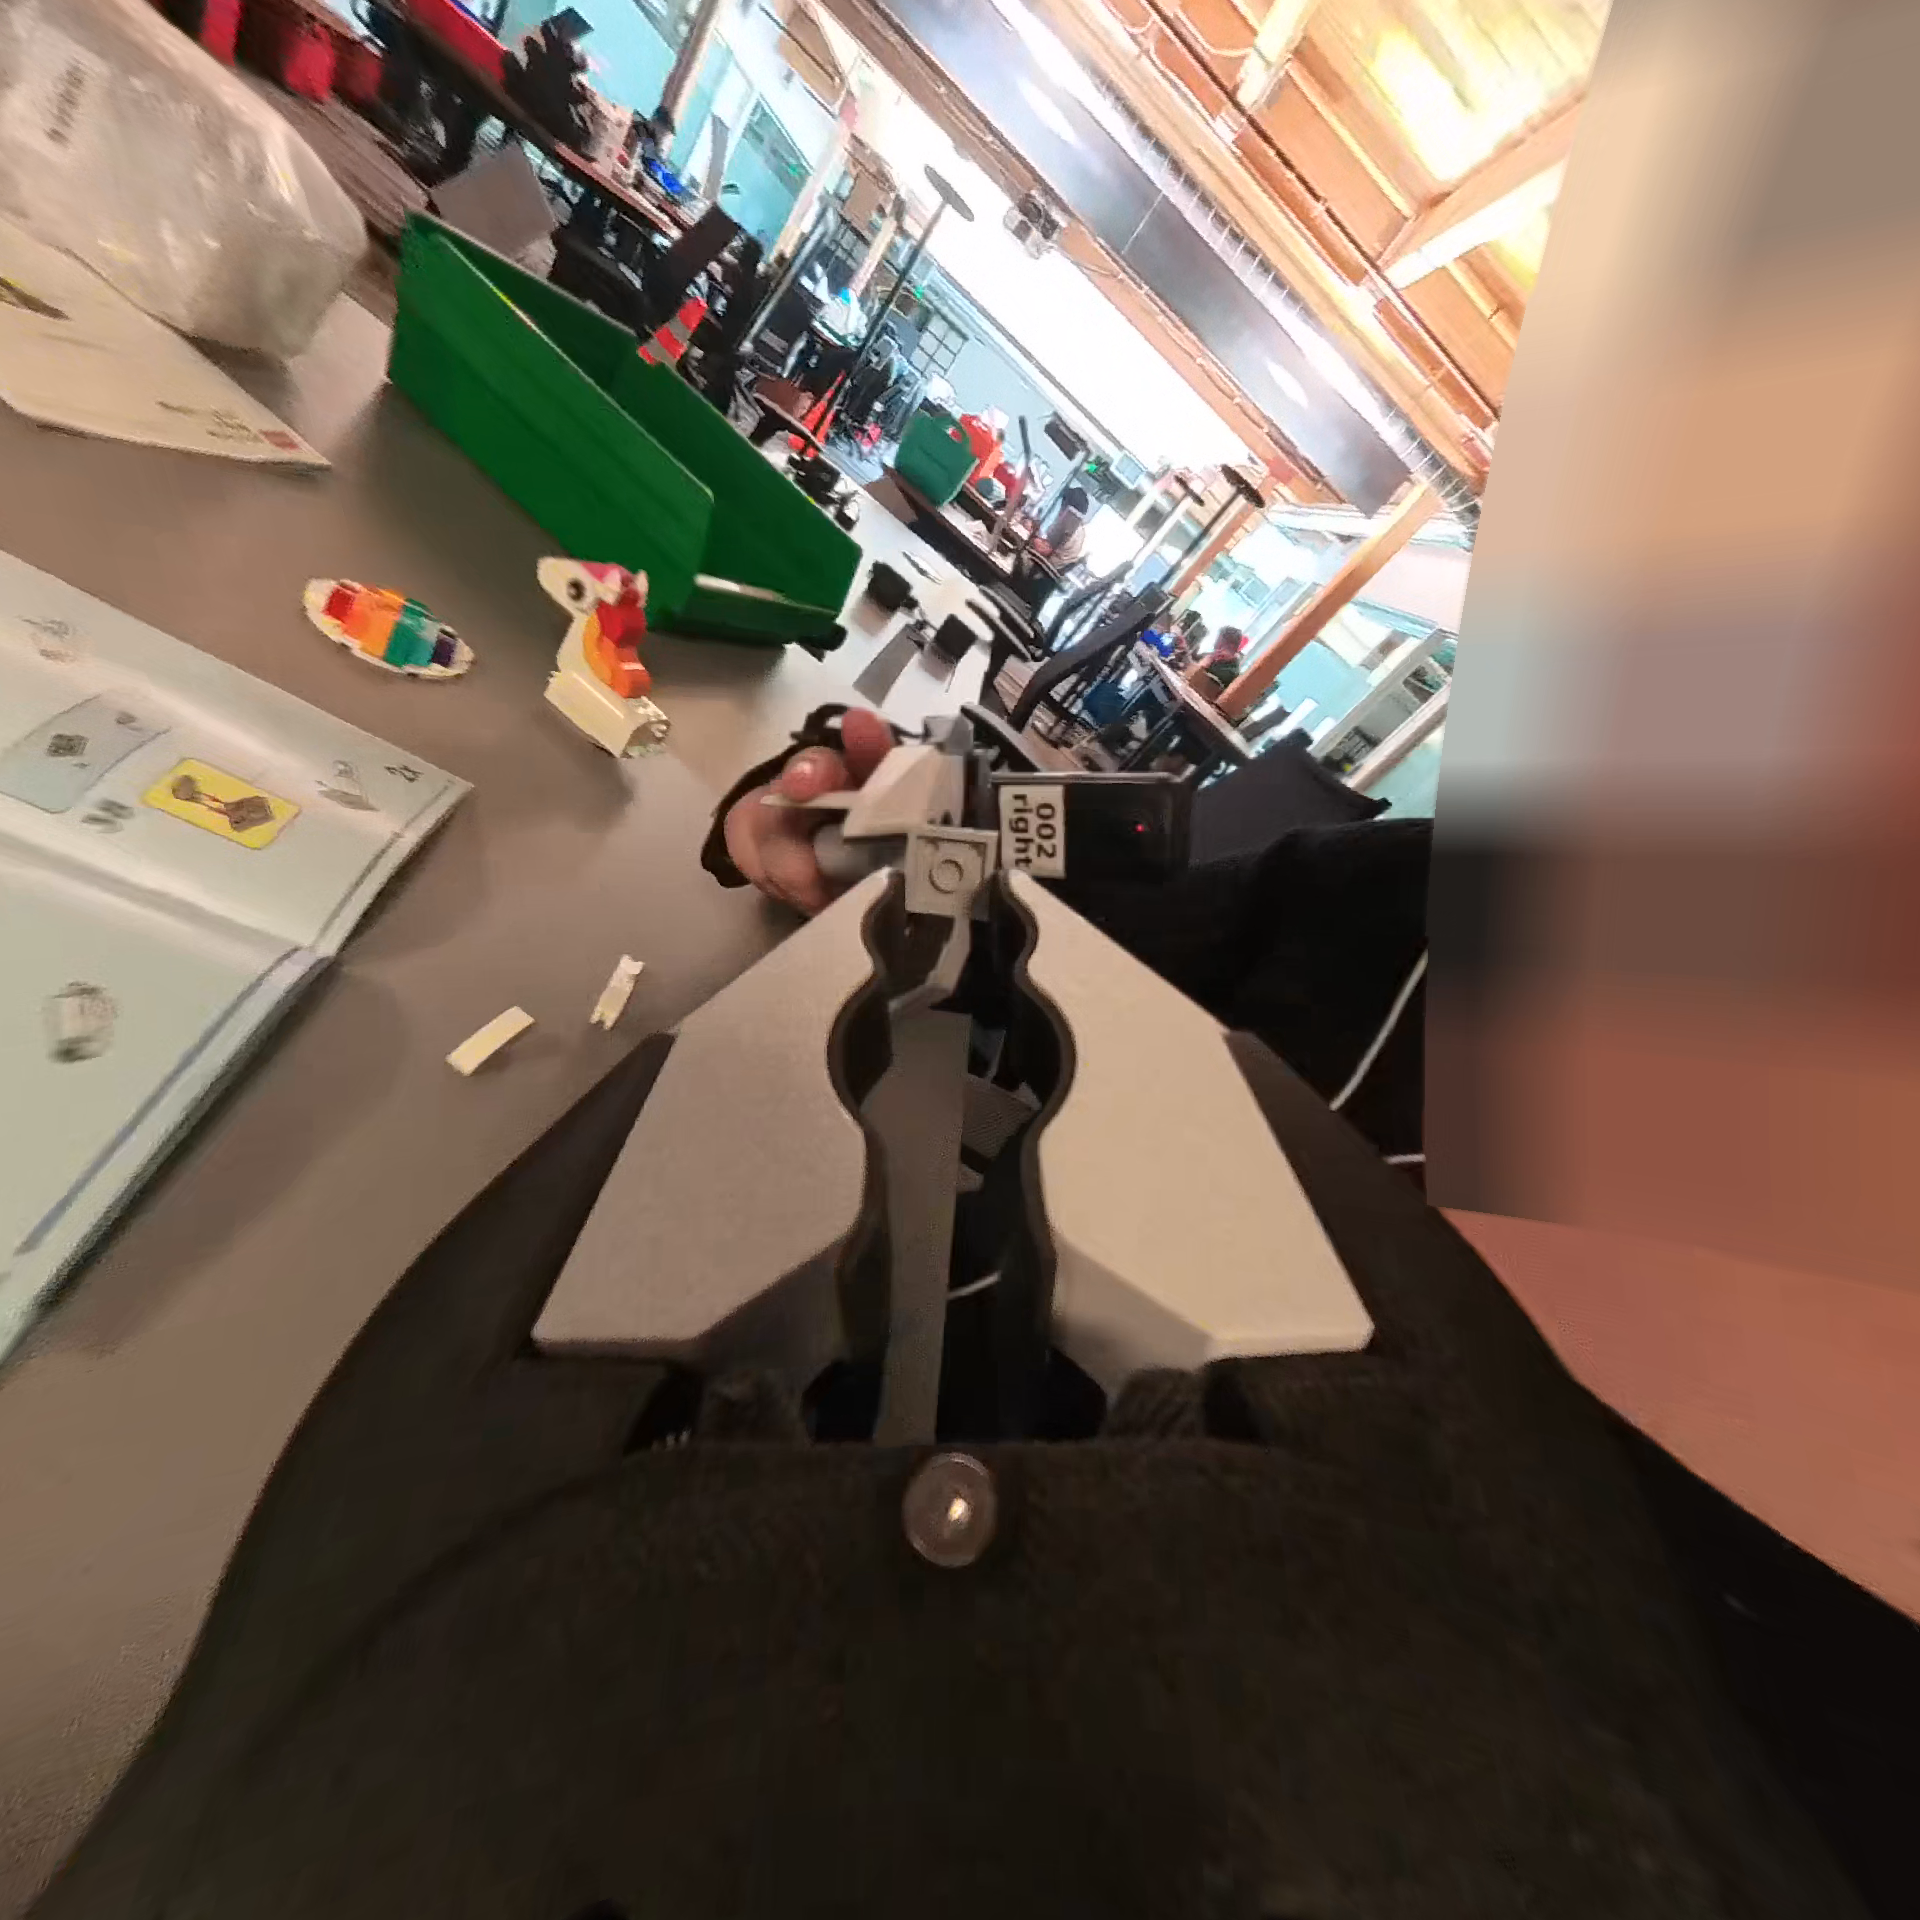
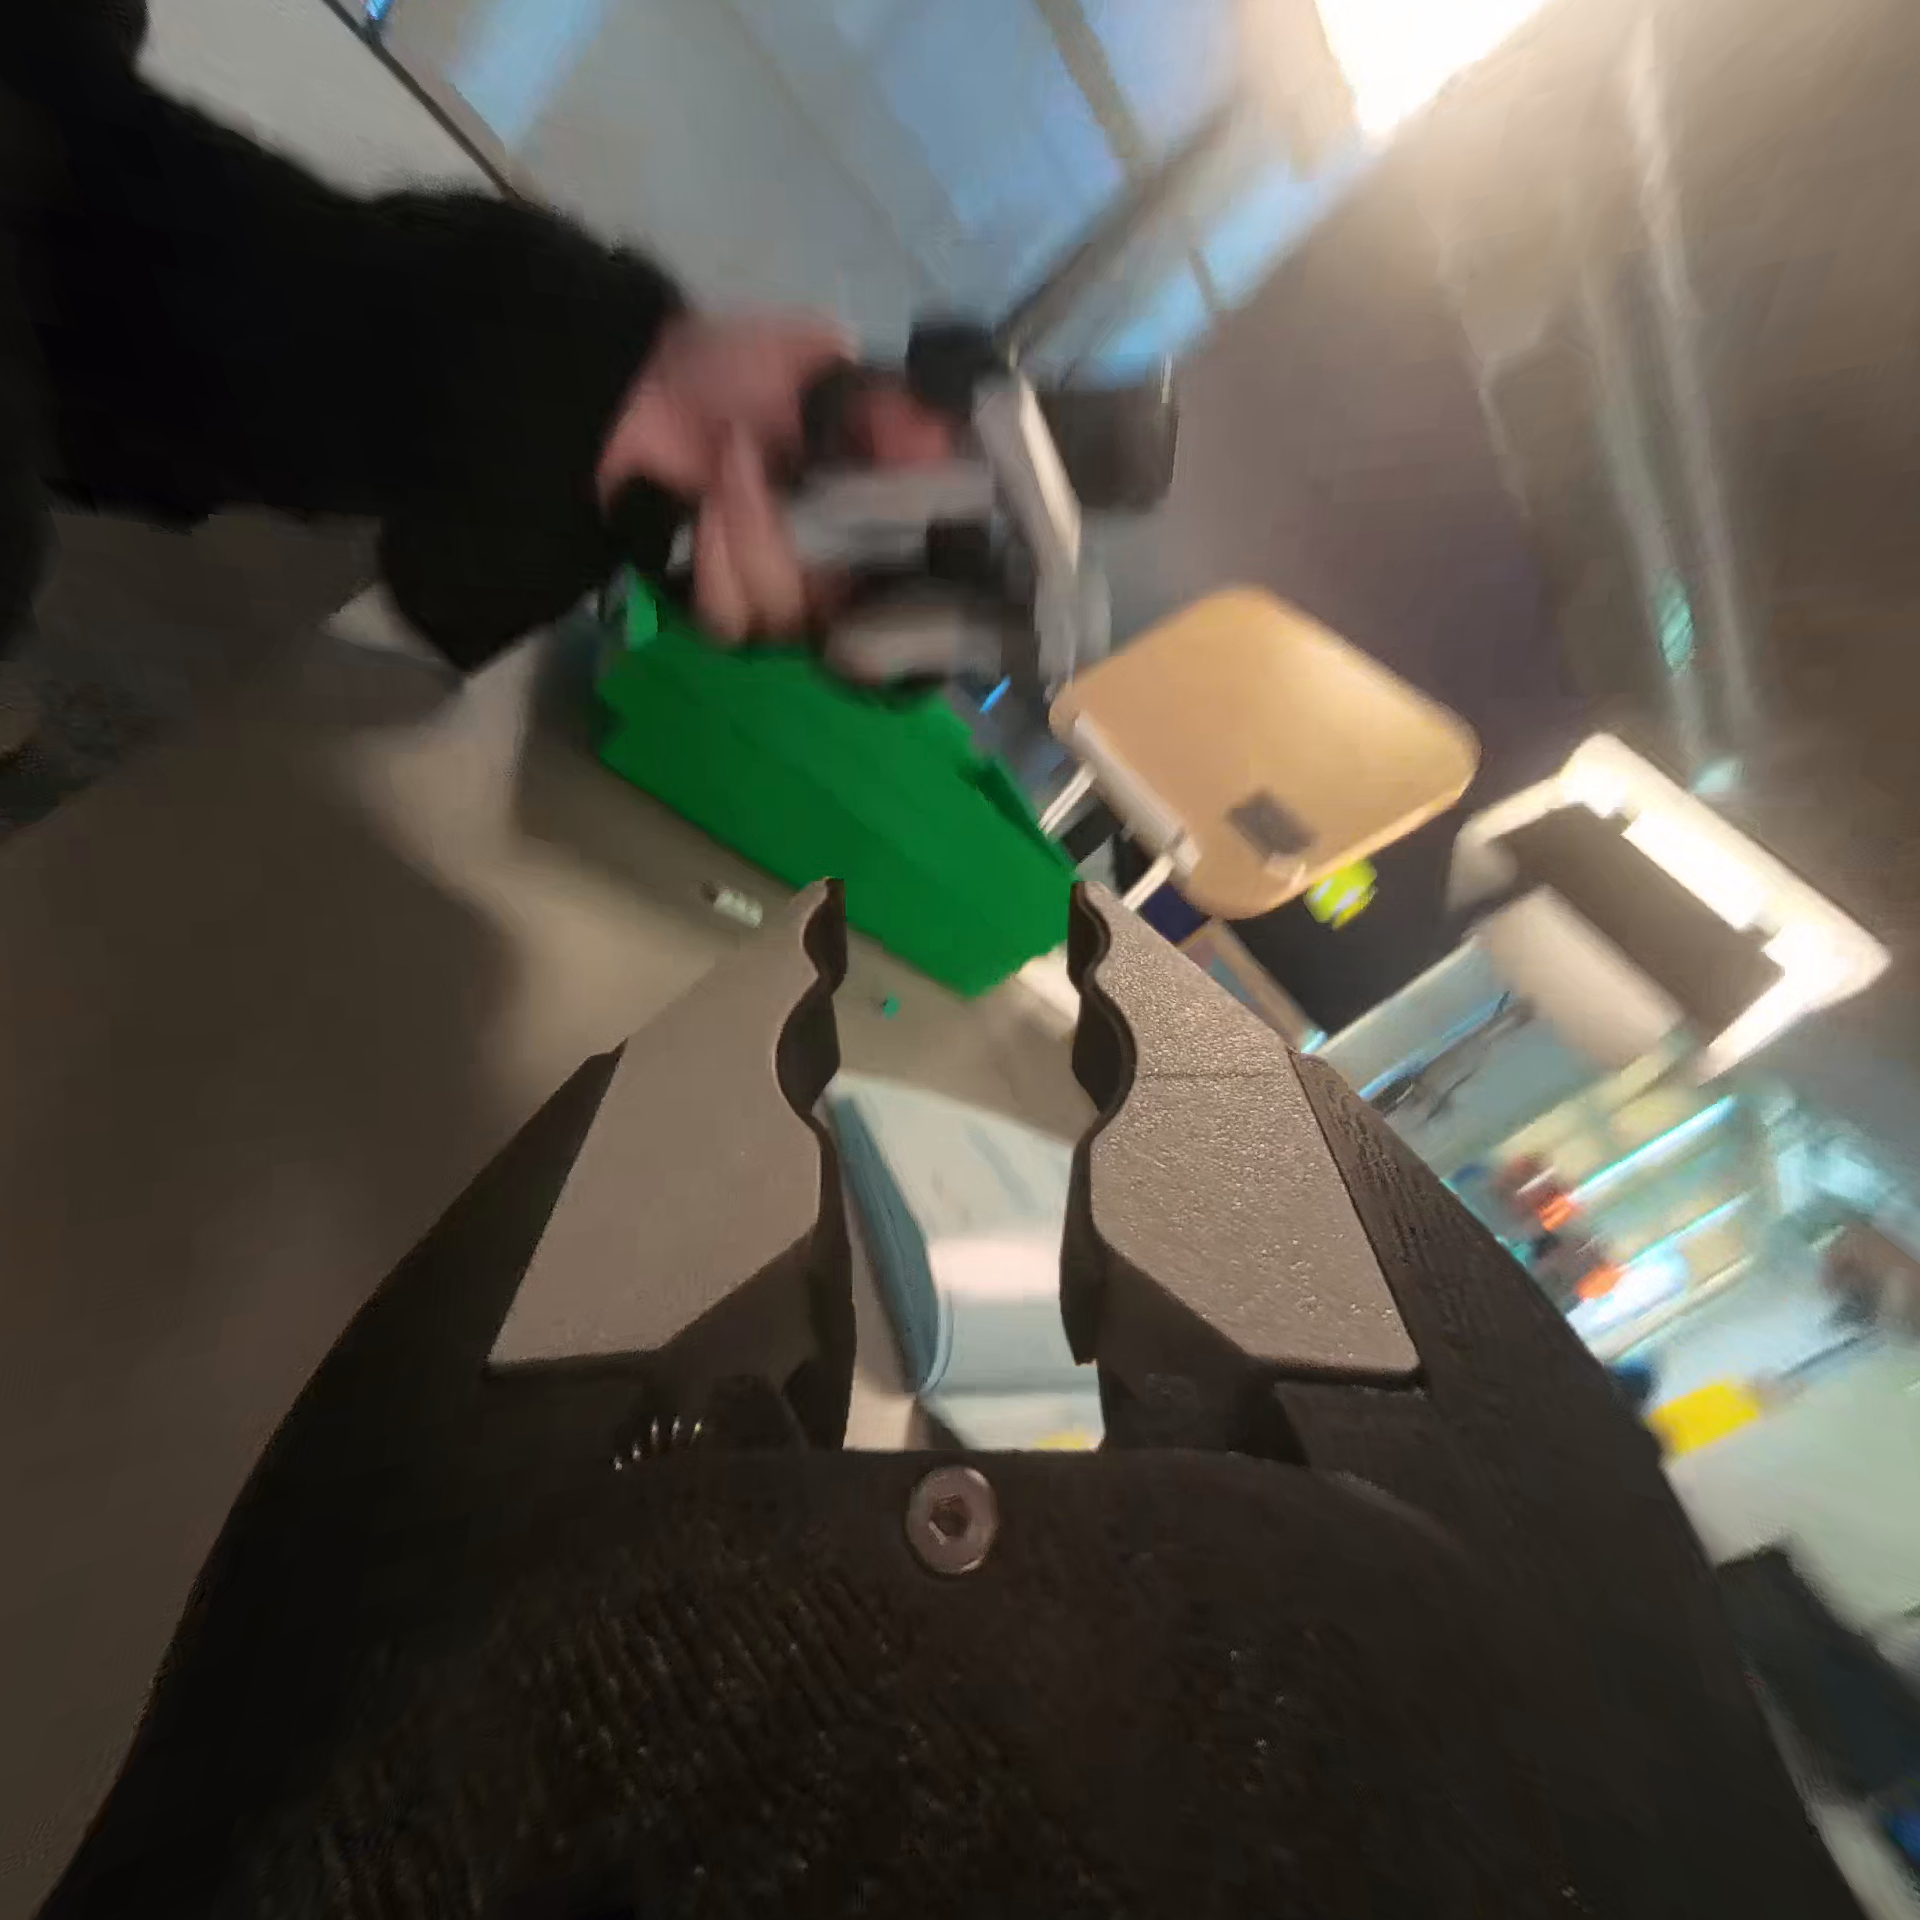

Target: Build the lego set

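Left wrist view. Left gripper (image 1: pixel 943 891): jaws pinched on a small grey Lego plate (image 1: pixel 943 871) with a single stud, held at the very tips, stud face toward the camera. A long grey strip (image 1: pixel 920 1195) runs down between the fingers; whether it joins the plate cannot be told. Right gripper (image 1: pixel 914 795) lies just beyond the plate, nearly touching, held by a hand (image 1: pixel 805 821); it bears a white label with writing, not transcribed. Judged: the right gripper is the nearer helper for any mating move. On the table (image 1: pixel 499 862), well apart to the left: white-and-rainbow Lego figure (image 1: pixel 603 665), round plate of coloured bricks (image 1: pixel 387 629), two loose white pieces (image 1: pixel 490 1039), open instruction booklet (image 1: pixel 156 831), green bin (image 1: pixel 613 457).

Right wrist view, blurred. Right gripper (image 2: pixel 951 914): fingers spread, nothing between. Left gripper (image 2: pixel 935 499) ahead, above the green bin (image 2: pixel 831 810); booklet (image 2: pixel 956 1195) below.
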`<state>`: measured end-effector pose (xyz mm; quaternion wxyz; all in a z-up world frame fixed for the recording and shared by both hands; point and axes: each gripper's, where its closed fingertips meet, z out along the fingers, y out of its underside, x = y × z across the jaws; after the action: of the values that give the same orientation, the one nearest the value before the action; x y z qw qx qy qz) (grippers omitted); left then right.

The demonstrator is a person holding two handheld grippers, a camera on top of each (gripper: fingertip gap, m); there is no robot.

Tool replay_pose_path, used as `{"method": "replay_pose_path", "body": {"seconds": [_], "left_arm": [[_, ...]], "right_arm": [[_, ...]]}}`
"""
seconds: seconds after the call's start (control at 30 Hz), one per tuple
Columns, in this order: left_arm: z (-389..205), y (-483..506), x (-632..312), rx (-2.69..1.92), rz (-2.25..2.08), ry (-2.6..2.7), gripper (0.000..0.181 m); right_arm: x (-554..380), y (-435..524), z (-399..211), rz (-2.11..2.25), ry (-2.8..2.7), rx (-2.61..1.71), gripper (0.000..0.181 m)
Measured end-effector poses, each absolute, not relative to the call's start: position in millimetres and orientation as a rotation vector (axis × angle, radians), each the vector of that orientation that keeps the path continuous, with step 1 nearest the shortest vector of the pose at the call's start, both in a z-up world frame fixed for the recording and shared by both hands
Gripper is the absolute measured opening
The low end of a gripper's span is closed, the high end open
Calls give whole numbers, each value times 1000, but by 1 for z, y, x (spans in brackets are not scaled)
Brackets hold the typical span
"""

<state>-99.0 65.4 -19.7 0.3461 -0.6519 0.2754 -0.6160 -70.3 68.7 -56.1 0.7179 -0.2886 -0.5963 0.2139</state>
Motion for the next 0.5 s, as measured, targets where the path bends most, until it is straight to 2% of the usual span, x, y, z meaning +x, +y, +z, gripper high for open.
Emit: {"method": "replay_pose_path", "body": {"seconds": [0.23,0.33,0.5], "left_arm": [[-68,63,-48,-1805,-1745,706,16],[-74,63,-42,-1822,-1754,714,16],[-81,68,-40,-1842,-1762,671,16]], "right_arm": [[-62,71,-60,416,-1315,-611,41],[-59,71,-63,399,-1321,-589,23],[-61,72,-71,374,-1367,-599,14]]}}
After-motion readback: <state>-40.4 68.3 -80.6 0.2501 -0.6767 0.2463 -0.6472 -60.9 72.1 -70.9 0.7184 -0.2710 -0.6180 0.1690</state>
